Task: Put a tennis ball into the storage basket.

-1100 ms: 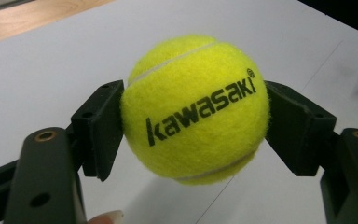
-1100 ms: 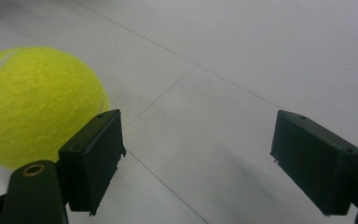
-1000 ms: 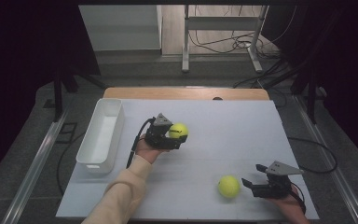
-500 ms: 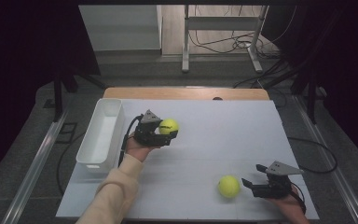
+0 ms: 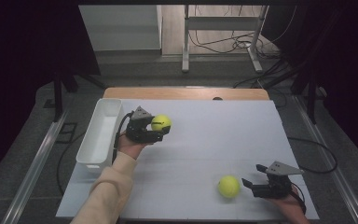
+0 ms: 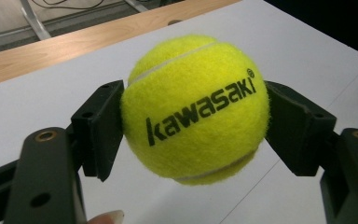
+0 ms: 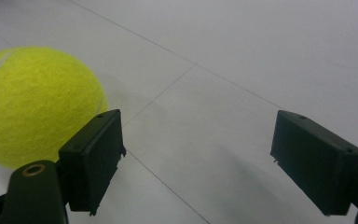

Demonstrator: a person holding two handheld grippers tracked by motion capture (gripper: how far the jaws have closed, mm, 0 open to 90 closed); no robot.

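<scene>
Leftward across the white table point(image 5: 200, 140) goes the left gripper point(image 5: 154, 129) with its tennis ball point(image 5: 161, 122): a second ago it was nearer the middle of the board, and now it sits left of centre in the high view, close beside the white bin point(image 5: 99, 135) along the table's left edge. The right gripper point(image 5: 251, 184) and the second ball point(image 5: 229, 186) have not shifted in that time.

The left gripper view shows the two black jaws pressed against opposite sides of the carried ball point(image 6: 196, 109), which bears the printed word "kawasaki"; the ball is lifted clear of the surface and held firmly. It is not yet over the bin, which looks empty from above.

At the lower right of the high view, the right gripper rests with its jaws spread wide and nothing between them. The right gripper view has the second ball point(image 7: 37, 105) at the left of the frame, just outside the left-hand jaw rather than in the gap, resting on the table.

Judging from this layout, the work seems to be putting the balls into the bin, and it is early on: one ball is picked up and nearly carried across but not dropped in, while the other is untouched and has yet to be grasped, lifted and brought over.
</scene>
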